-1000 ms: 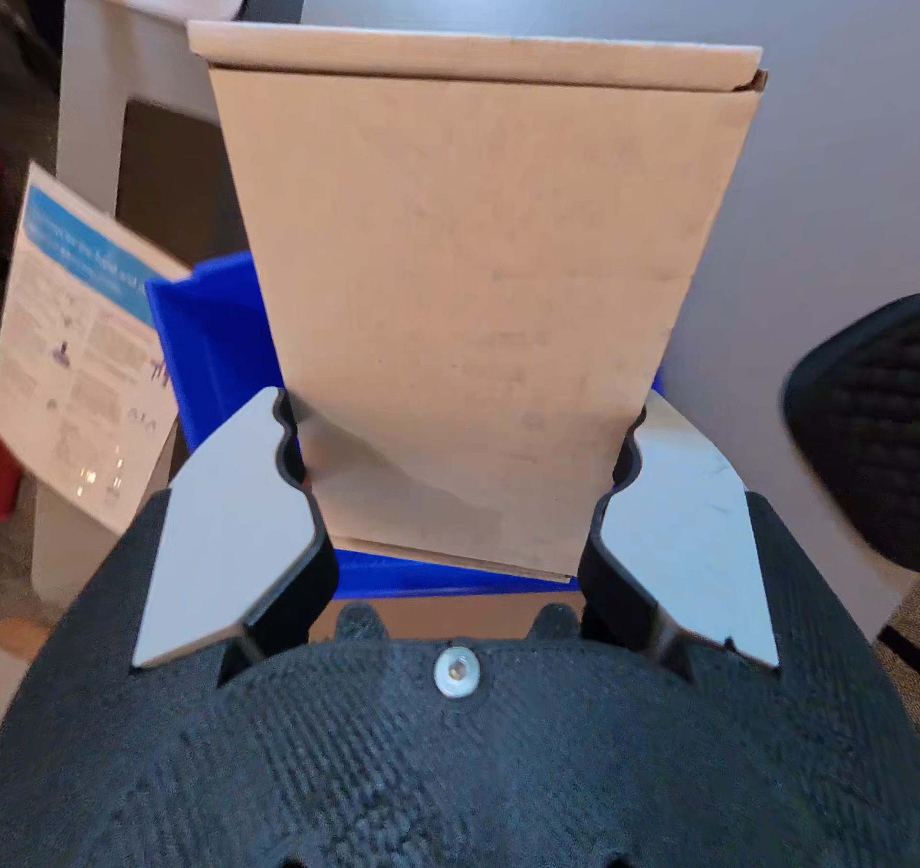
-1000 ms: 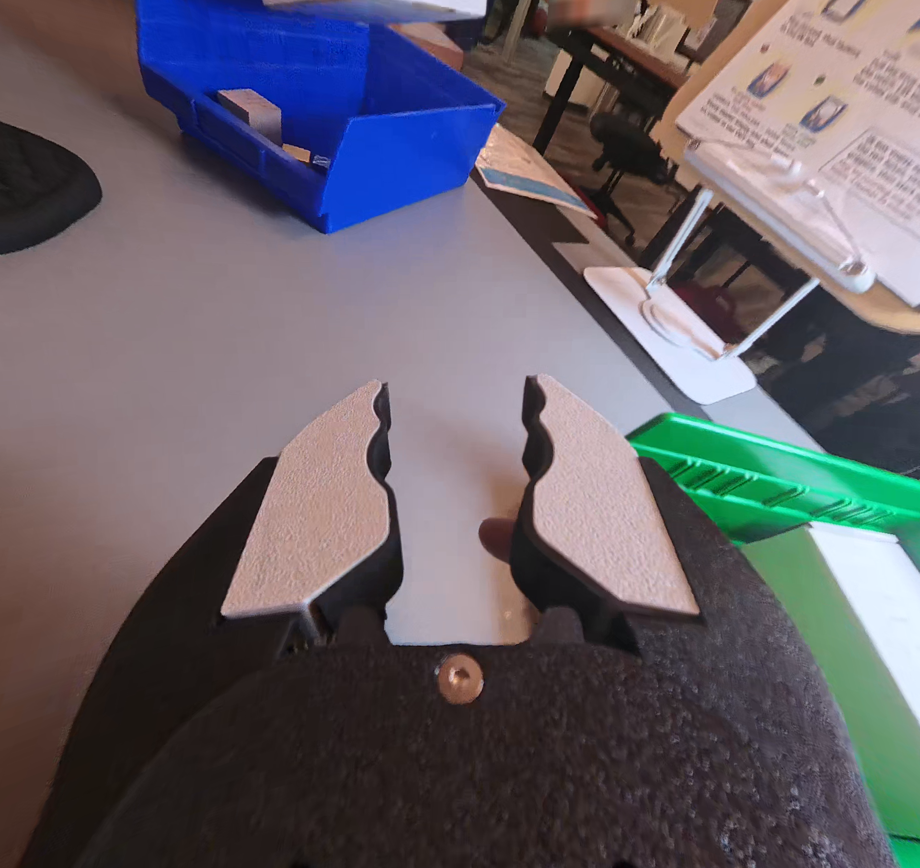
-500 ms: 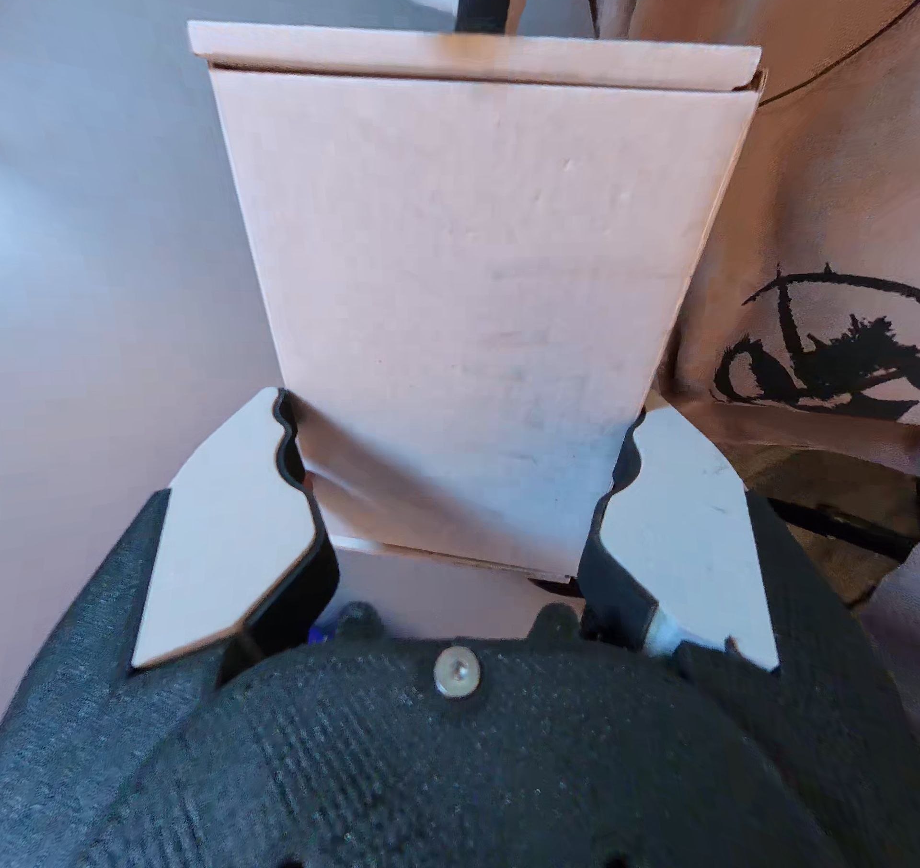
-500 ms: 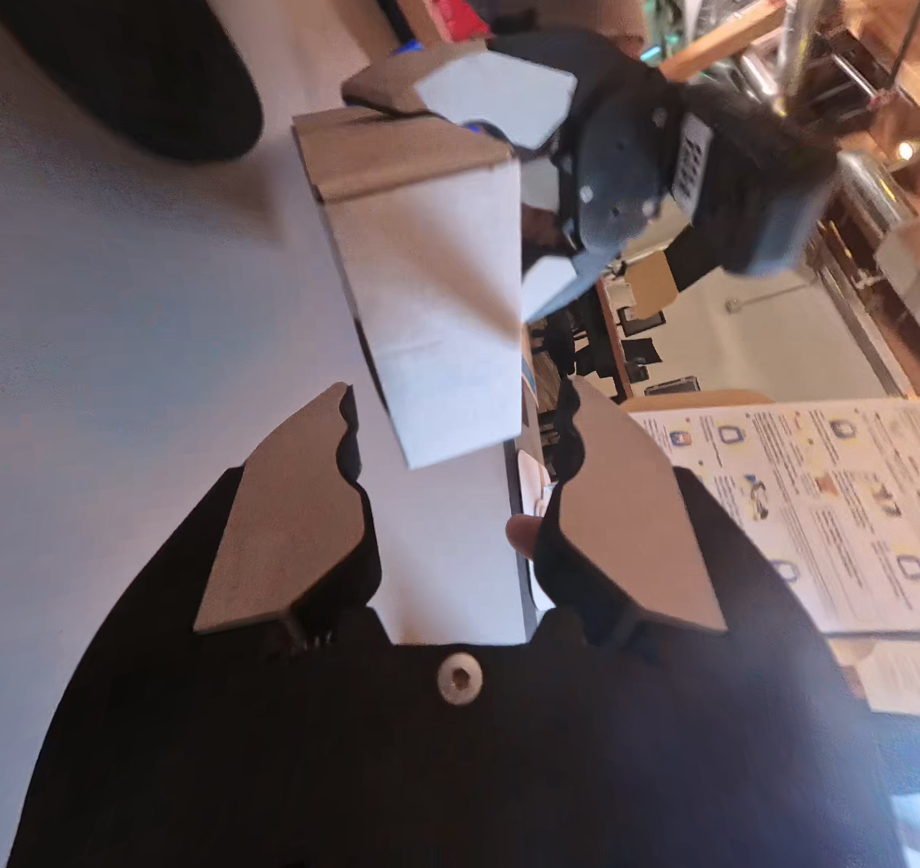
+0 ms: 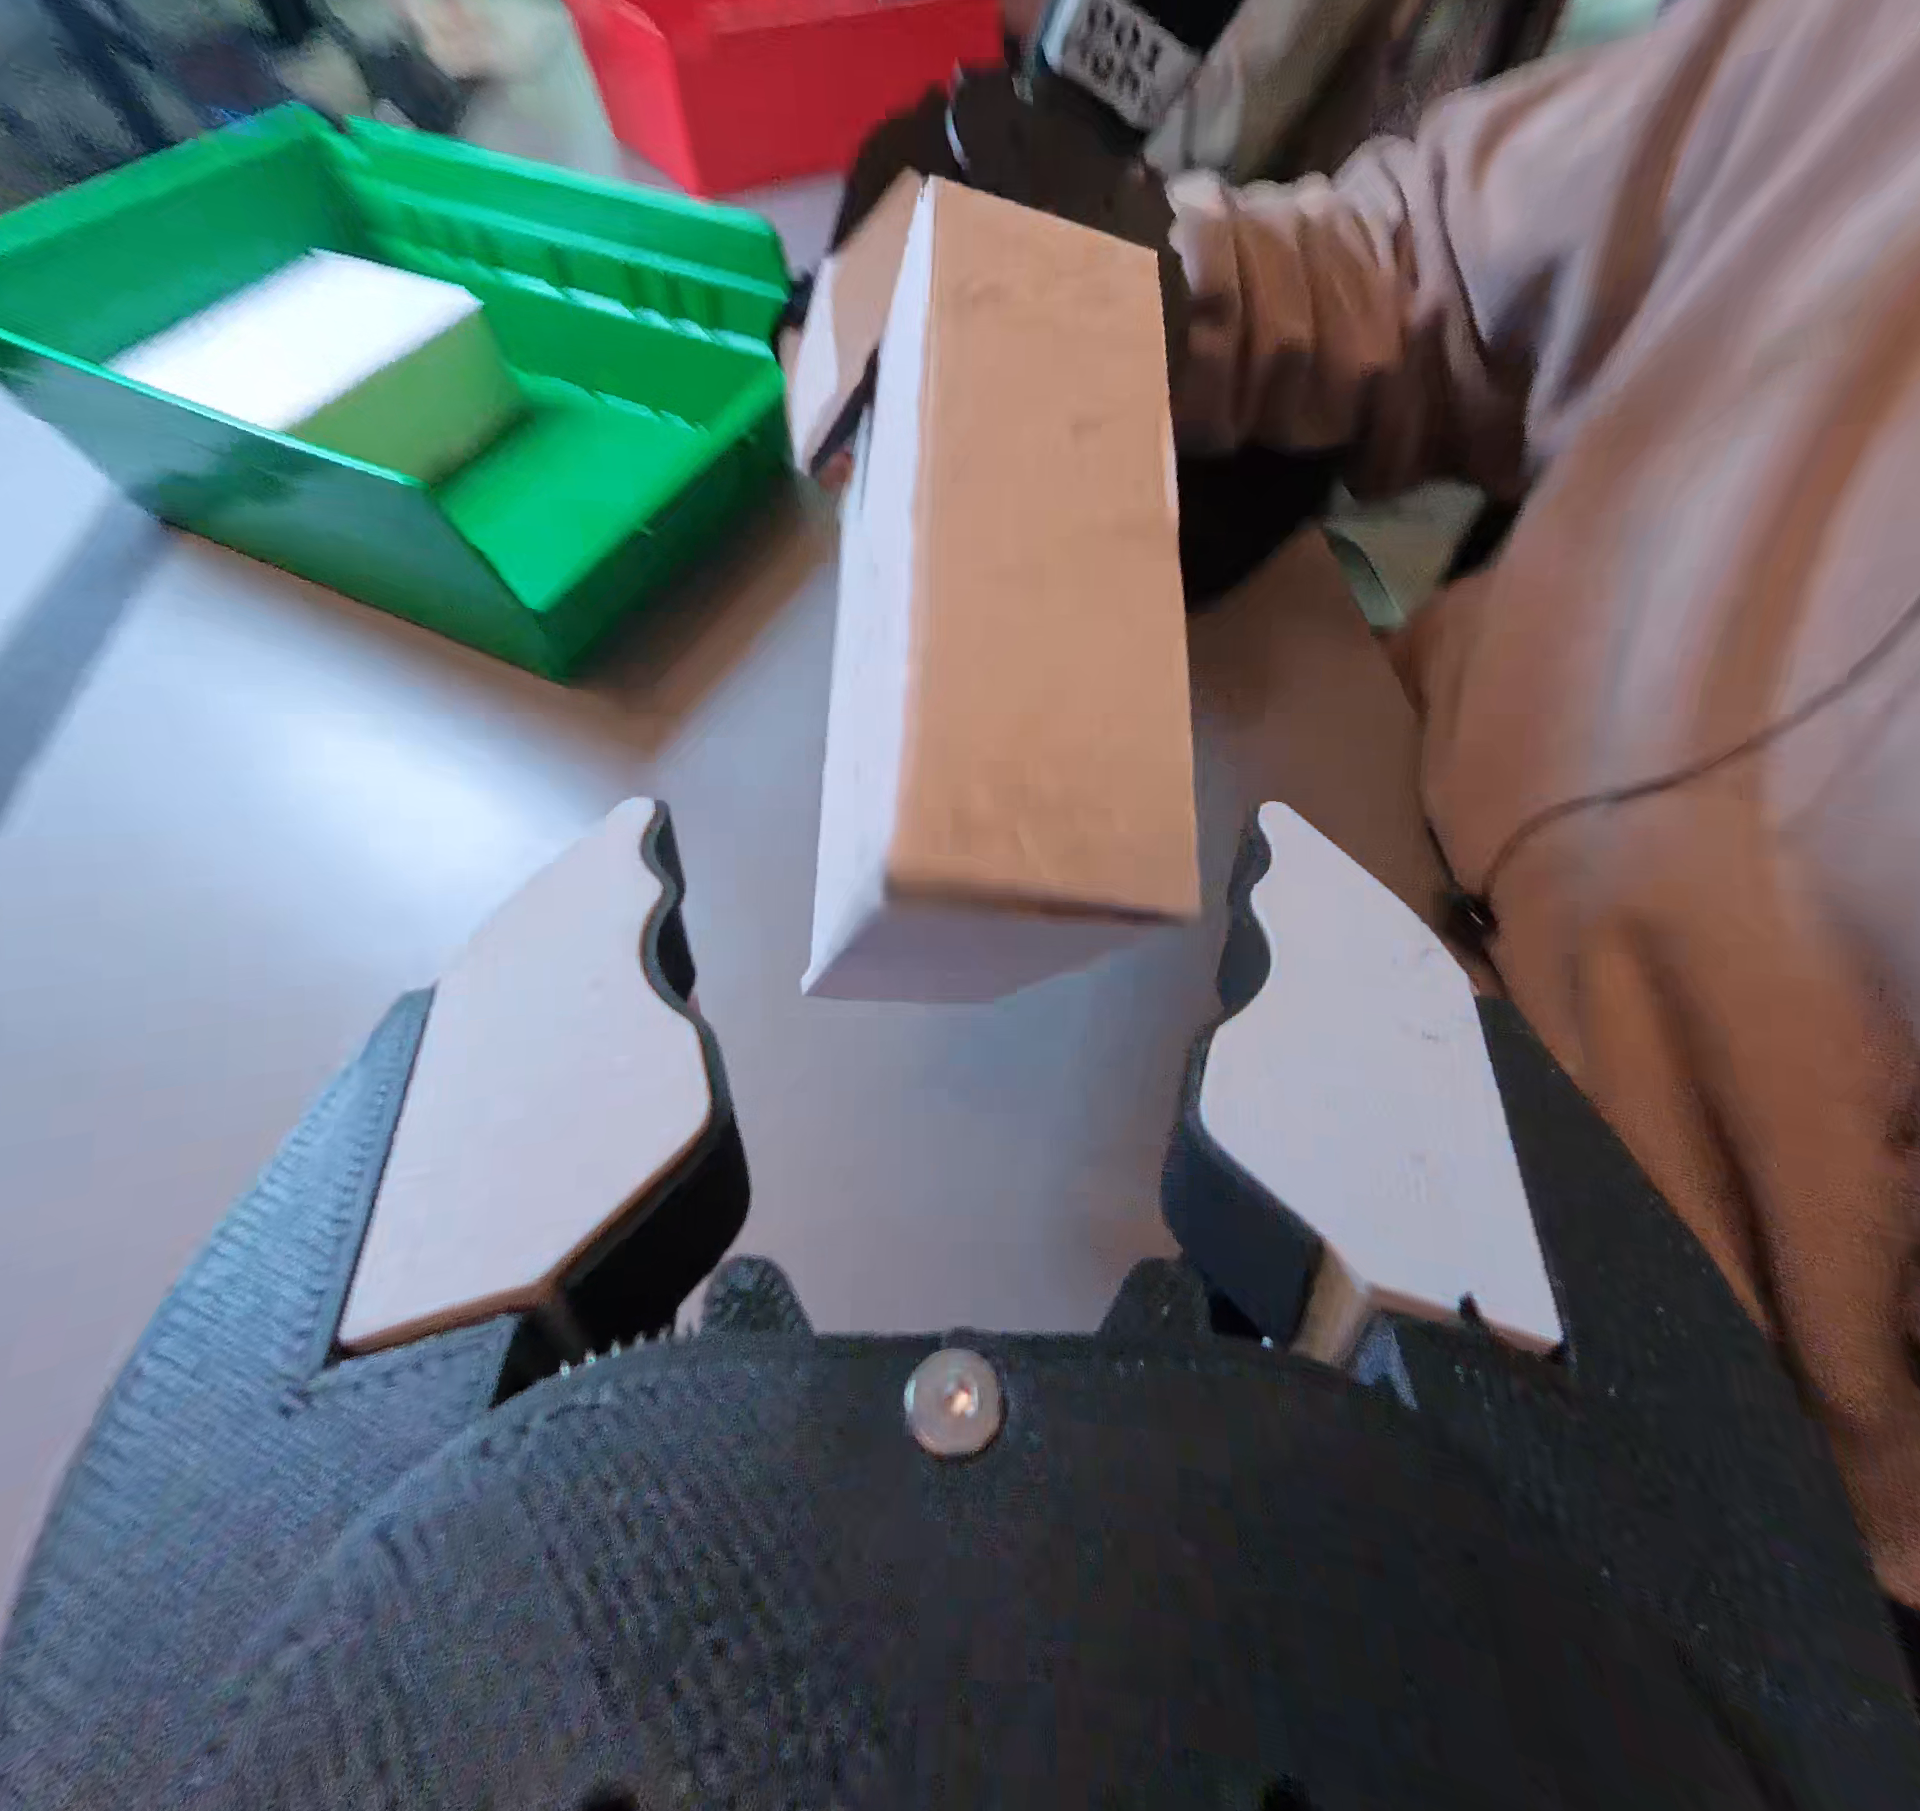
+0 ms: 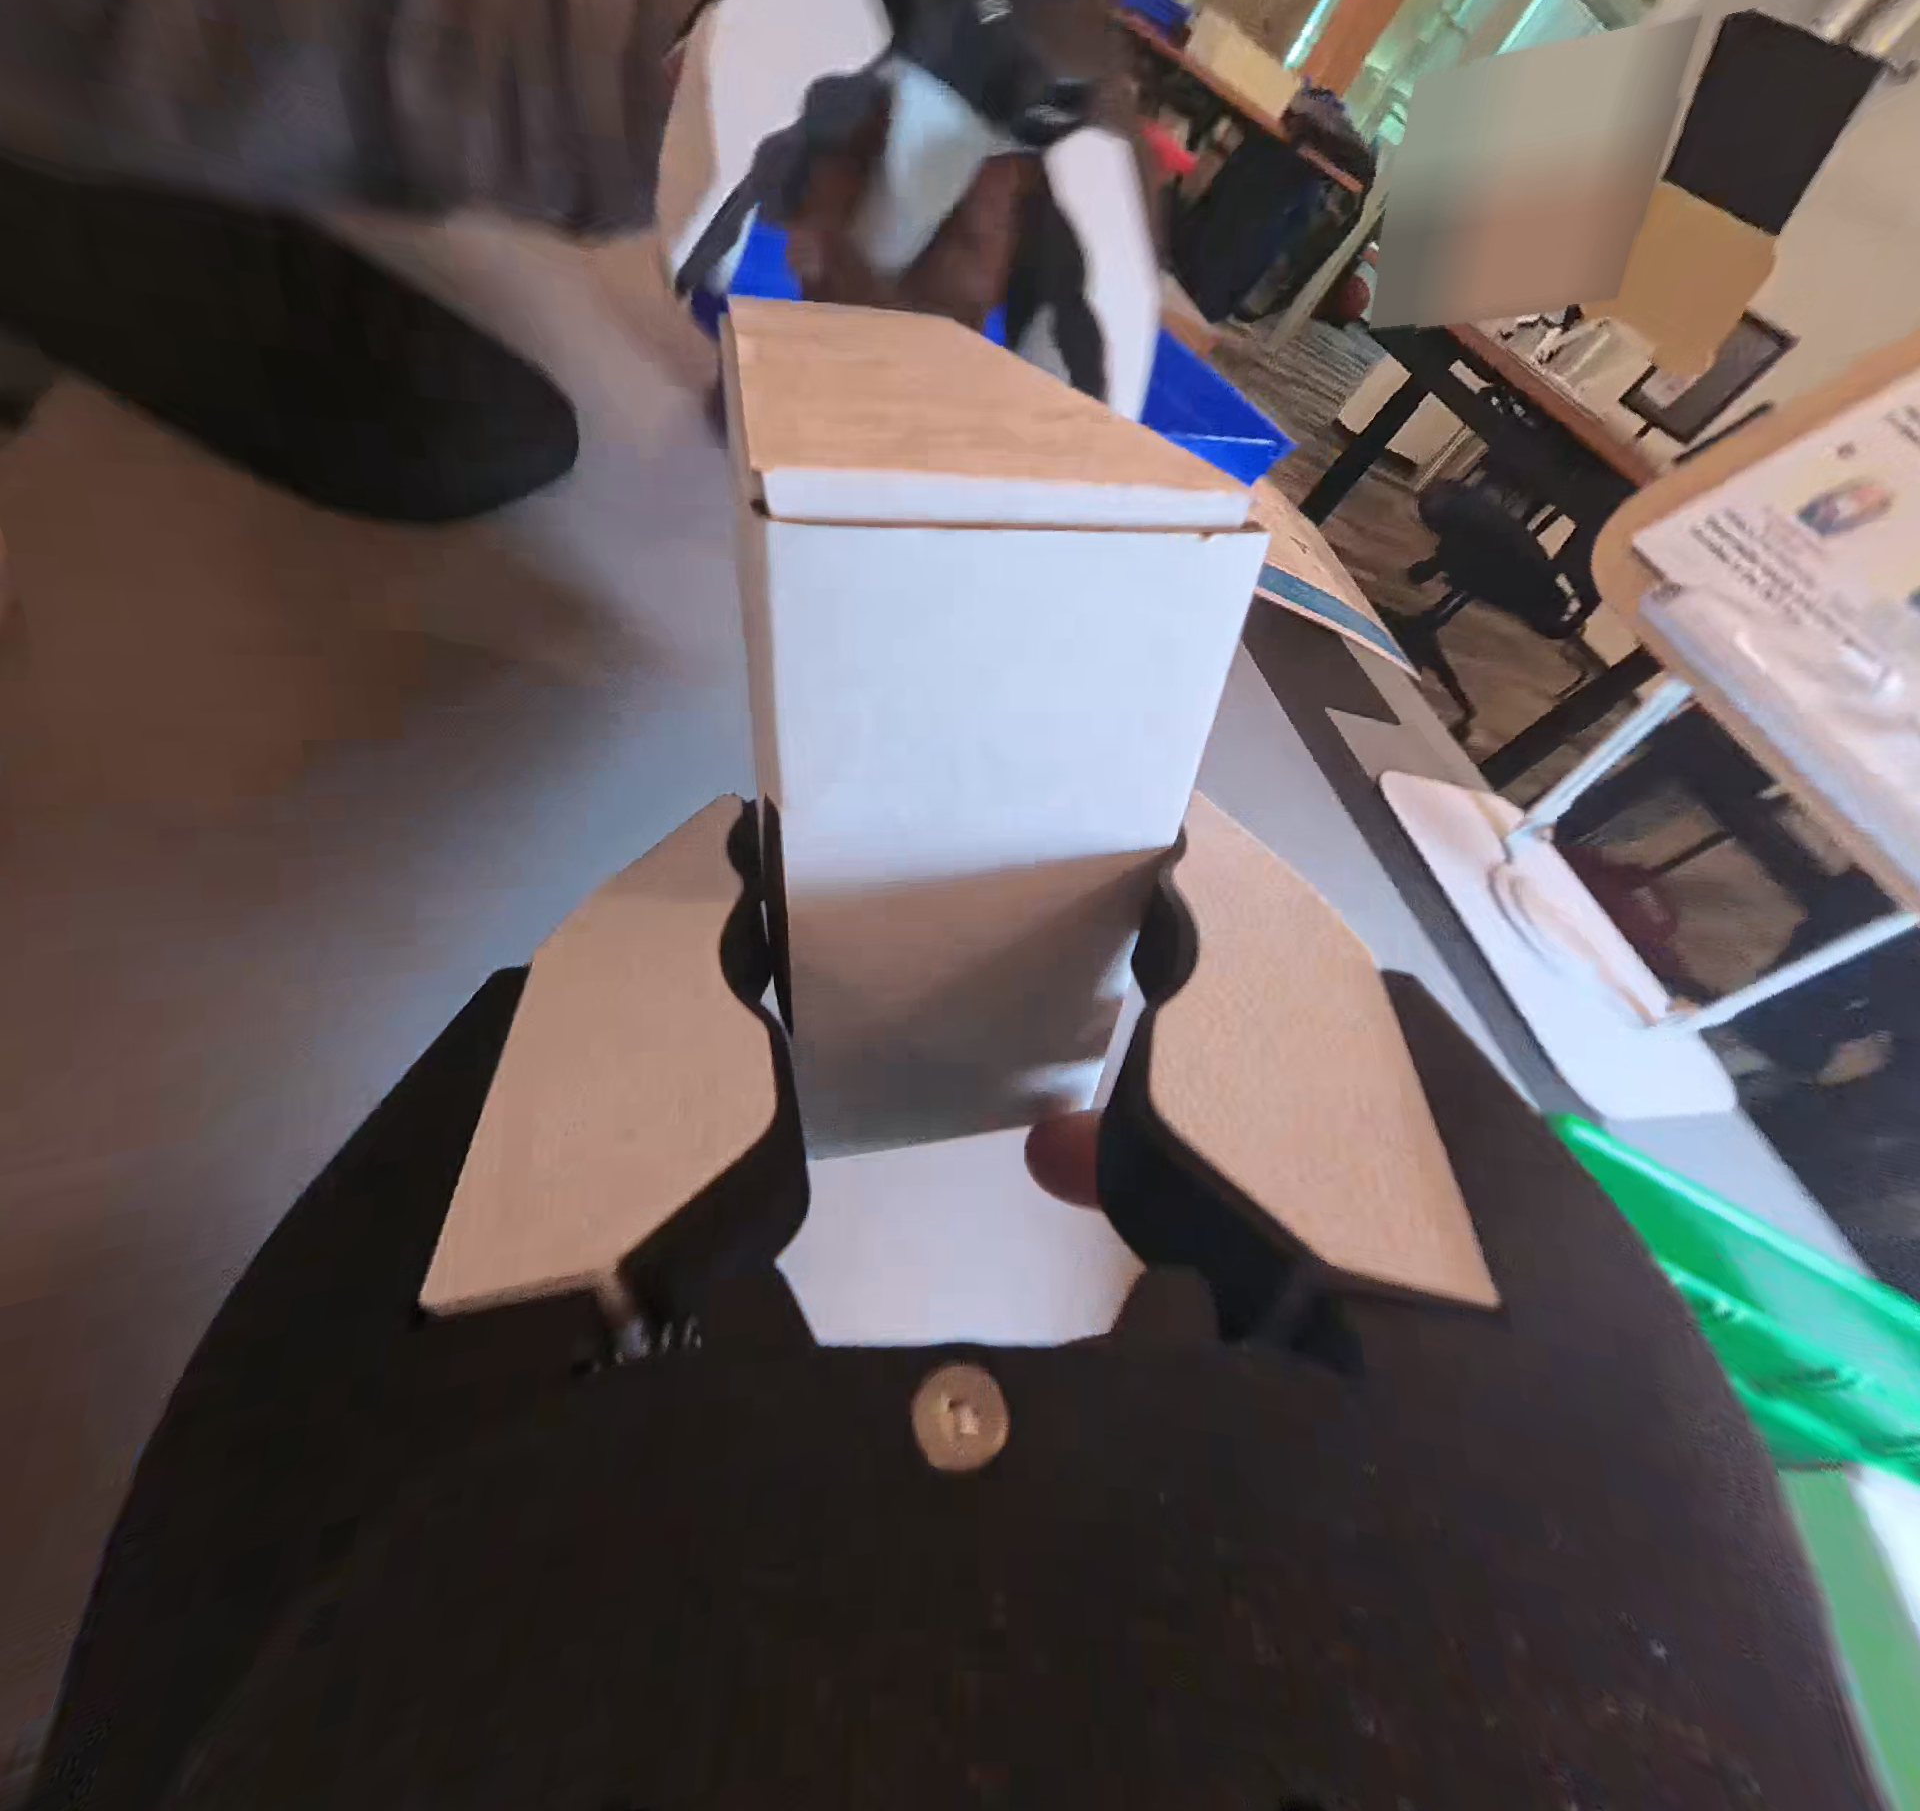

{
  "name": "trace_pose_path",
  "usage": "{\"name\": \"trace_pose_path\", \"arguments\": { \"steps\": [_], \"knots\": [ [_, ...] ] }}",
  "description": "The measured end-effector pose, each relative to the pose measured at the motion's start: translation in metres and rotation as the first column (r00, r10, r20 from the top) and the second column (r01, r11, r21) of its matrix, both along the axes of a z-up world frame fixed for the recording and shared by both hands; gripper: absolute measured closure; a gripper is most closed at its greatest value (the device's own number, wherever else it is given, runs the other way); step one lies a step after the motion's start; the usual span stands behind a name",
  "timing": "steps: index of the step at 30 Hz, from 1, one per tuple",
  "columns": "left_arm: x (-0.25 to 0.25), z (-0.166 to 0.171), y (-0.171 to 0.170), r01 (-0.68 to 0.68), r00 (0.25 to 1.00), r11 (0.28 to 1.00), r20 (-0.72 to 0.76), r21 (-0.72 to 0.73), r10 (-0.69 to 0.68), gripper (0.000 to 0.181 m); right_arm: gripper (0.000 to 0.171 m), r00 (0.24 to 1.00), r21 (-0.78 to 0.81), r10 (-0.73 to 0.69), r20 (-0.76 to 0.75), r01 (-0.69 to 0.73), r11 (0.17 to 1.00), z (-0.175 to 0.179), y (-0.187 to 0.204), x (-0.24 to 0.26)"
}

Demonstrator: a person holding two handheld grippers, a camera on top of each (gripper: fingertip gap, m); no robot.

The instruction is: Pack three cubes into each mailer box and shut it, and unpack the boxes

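A shut mailer box (image 6: 987,681), brown on one face and white on the others, is held in the air over the grey table (image 5: 260,826). My right gripper (image 6: 958,811) is shut on its near end, one finger on each side. In the left wrist view the same box (image 5: 1029,566) points toward me. My left gripper (image 5: 951,816) is open, with a gap on both sides of the box end. One finger (image 5: 831,348) of the right gripper shows at the box's far end. The left gripper (image 6: 935,161) shows blurred beyond the box. No cubes are in view.
A green bin (image 5: 623,556) holding a white box (image 5: 312,369) stands to the left, with a red bin (image 5: 790,99) behind it. A blue bin (image 6: 1205,400) lies beyond the held box. A person's beige sleeve (image 5: 1662,514) fills the right. A paper stand (image 6: 1558,930) stands past the table edge. My right fingertips sit around 11 cm from my left ones.
My left gripper has let go of the box and drawn back, open. My right gripper has closed on the box's other end and now carries it.
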State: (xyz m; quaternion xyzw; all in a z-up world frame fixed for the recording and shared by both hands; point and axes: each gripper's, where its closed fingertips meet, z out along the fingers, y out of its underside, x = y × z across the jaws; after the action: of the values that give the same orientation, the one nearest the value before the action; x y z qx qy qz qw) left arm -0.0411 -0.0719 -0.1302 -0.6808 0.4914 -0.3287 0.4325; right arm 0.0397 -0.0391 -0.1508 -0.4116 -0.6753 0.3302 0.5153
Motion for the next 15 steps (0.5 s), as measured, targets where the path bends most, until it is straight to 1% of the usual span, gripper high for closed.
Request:
{"name": "trace_pose_path", "arguments": {
  "steps": [1,3,5,6,7,8,9,10,12,15],
  "knots": [
    [-0.003,0.001,0.004,-0.061,0.996,0.997,0.061,0.042,0.058,0.082,0.103,1.0,-0.069,-0.006,-0.031,0.004,0.998,0.005,0.007,0.002],
    [-0.007,-0.003,0.011,-0.178,0.974,0.981,0.156,0.079,0.164,0.085,0.103,0.997,-0.189,-0.011,-0.073,-0.003,0.982,0.011,0.018,0.005],
    [-0.002,-0.013,0.018,-0.269,0.945,0.959,0.215,0.093,0.245,0.09,0.103,0.996,-0.291,0.0,-0.088,-0.026,0.956,0.01,0.022,0.003],
    [0.003,-0.019,0.019,-0.289,0.94,0.953,0.219,0.095,0.263,0.096,0.102,0.996,-0.336,0.011,-0.085,-0.039,0.941,0.006,0.021,0.001],
    [0.01,-0.026,0.018,-0.288,0.943,0.953,0.198,0.092,0.266,0.103,0.102,0.997,-0.372,0.023,-0.077,-0.05,0.927,0.0,0.019,-0.002],
    [0.014,-0.034,0.019,-0.305,0.944,0.948,0.157,0.089,0.289,0.107,0.102,0.998,-0.399,0.038,-0.056,-0.057,0.915,-0.008,0.016,-0.005],
    [0.012,-0.038,0.024,-0.347,0.934,0.932,0.123,0.104,0.334,0.107,0.103,0.999,-0.414,0.034,-0.023,-0.041,0.909,-0.017,0.015,-0.007],
    [0.011,-0.044,0.025,-0.354,0.934,0.929,0.093,0.104,0.345,0.107,0.102,1.0,-0.411,0.023,0.017,-0.014,0.912,-0.026,0.018,-0.007],
    [0.011,-0.056,0.025,-0.378,0.925,0.924,0.052,0.059,0.375,0.108,0.102,0.996,-0.413,0.02,0.091,0.02,0.91,-0.039,0.021,-0.005],
    [0.007,-0.066,0.028,-0.427,0.904,0.904,0.018,0.014,0.427,0.109,0.099,0.99,-0.318,-0.063,0.122,0.1,0.943,-0.035,0.033,-0.003]
  ]
}}
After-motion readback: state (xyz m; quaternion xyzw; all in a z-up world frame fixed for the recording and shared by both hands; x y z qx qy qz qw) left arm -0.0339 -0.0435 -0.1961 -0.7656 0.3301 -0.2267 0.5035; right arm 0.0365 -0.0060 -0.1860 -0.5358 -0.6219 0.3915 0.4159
